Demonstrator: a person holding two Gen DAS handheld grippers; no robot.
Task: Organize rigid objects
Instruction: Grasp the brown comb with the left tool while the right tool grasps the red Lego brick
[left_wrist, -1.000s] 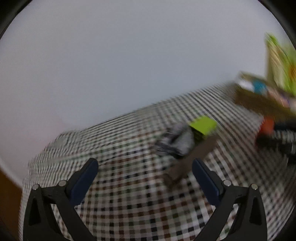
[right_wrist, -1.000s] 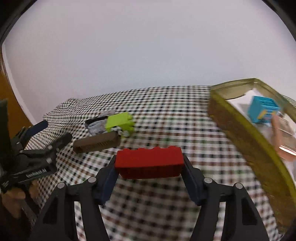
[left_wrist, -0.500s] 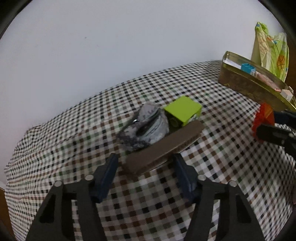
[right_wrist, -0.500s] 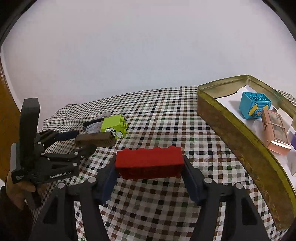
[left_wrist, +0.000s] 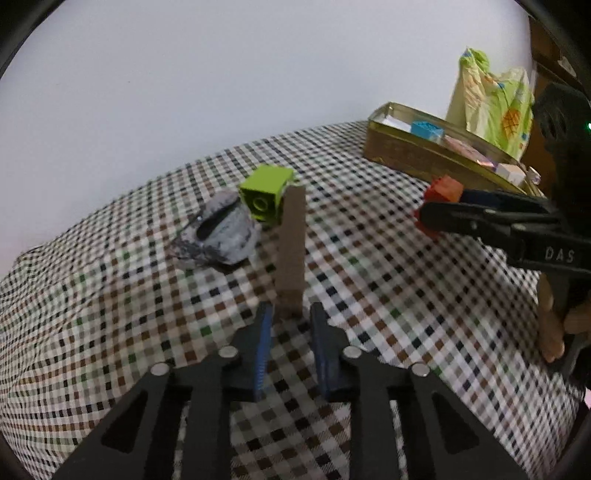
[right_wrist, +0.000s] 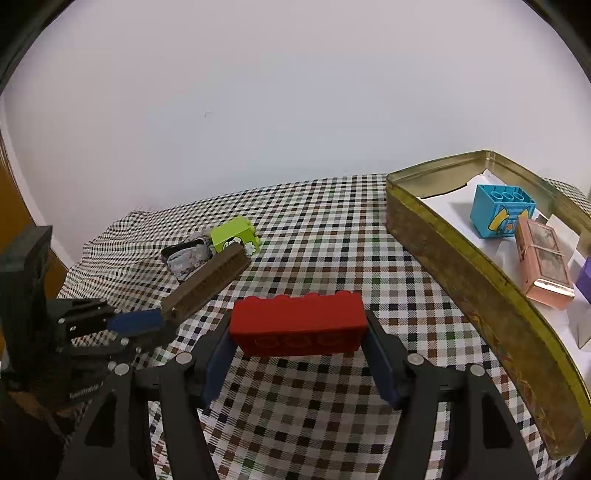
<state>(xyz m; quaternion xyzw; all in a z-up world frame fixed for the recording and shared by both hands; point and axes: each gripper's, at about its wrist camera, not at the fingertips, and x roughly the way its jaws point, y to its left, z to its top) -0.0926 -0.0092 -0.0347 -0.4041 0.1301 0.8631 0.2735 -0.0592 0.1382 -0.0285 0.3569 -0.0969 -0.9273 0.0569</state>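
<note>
The brown block (left_wrist: 291, 254) lies on the checked cloth (left_wrist: 369, 295) near its far left corner; my left gripper (left_wrist: 291, 321) has just been closing, jaws narrow around its near end. My right gripper (right_wrist: 298, 354) clamps the red brick (right_wrist: 298, 325) beside the tin (right_wrist: 461, 266)

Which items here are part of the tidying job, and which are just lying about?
Job:
- red brick, held in right claw
- brown bar, near end between left claw pads
- green block
- grey tin
- gold tray with blue block, pink box

Lying about:
- checked cloth
- patterned bag
</note>
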